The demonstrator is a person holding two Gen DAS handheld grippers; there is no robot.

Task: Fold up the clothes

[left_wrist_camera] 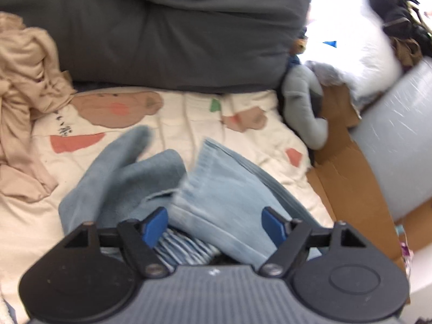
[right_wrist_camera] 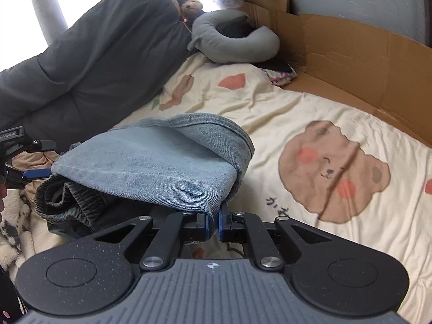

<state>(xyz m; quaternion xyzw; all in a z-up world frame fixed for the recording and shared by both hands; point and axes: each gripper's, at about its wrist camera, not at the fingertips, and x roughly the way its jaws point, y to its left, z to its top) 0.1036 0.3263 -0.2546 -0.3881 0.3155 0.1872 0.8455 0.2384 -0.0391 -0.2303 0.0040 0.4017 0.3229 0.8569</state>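
On the bed's bear-print sheet, left view: the left tongs stand spread over folded jeans, gripping nothing. Right view: the right tongs, pressed together, pinch the near denim edge. Heavy, floppy cloth; hems hold best.

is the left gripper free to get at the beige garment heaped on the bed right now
Probably yes: the left gripper is open, holding nothing, and only bare bedsheet lies between it and the beige garment.

Left gripper body: partial "nRobot.AI"; bedsheet script unreadable.
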